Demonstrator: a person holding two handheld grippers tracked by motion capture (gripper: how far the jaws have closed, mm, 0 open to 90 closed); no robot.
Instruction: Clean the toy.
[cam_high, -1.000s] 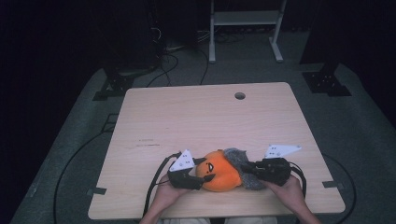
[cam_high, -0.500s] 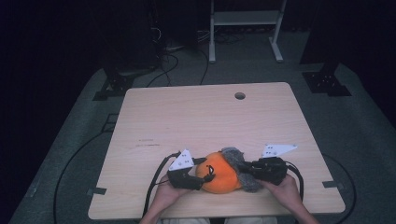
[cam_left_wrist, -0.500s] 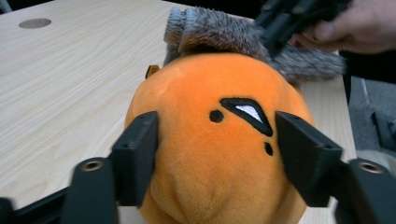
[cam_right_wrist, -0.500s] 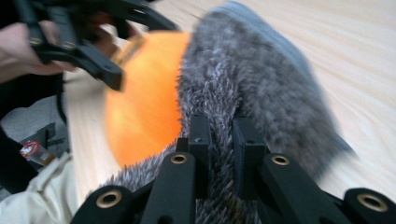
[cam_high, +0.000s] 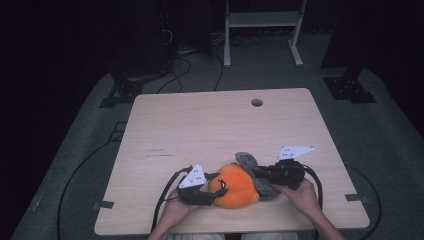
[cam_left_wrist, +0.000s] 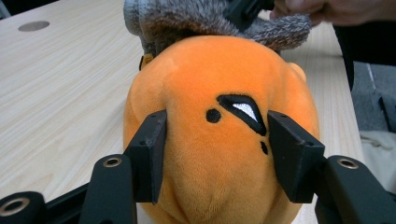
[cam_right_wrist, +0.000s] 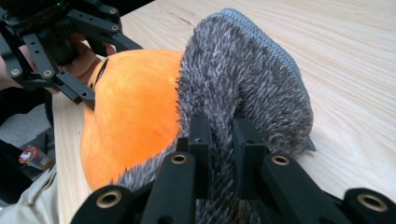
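Observation:
An orange plush toy (cam_high: 232, 187) with a black embroidered eye (cam_left_wrist: 243, 112) lies near the table's front edge. A grey furry piece (cam_high: 248, 161) sits on its far right side. My left gripper (cam_high: 212, 192) comes in from the left. Its jaws have just been closing, and the pads (cam_left_wrist: 152, 149) now press on both sides of the orange face (cam_left_wrist: 219, 154). My right gripper (cam_high: 265, 176) reaches in from the right. It is shut on the grey fur (cam_right_wrist: 252, 88), pinched between its fingers (cam_right_wrist: 201, 135). A hand holds each gripper.
The light wooden table (cam_high: 210, 125) has a round cable hole (cam_high: 257, 102) at the back. Cables trail from both grippers over the front edge. Beyond the table are a dark floor, stand feet (cam_high: 350, 87) and a white frame (cam_high: 262, 20).
Both hands stay at the plush. The right gripper's grey plate has edged slightly to the left. The toy lies where it was.

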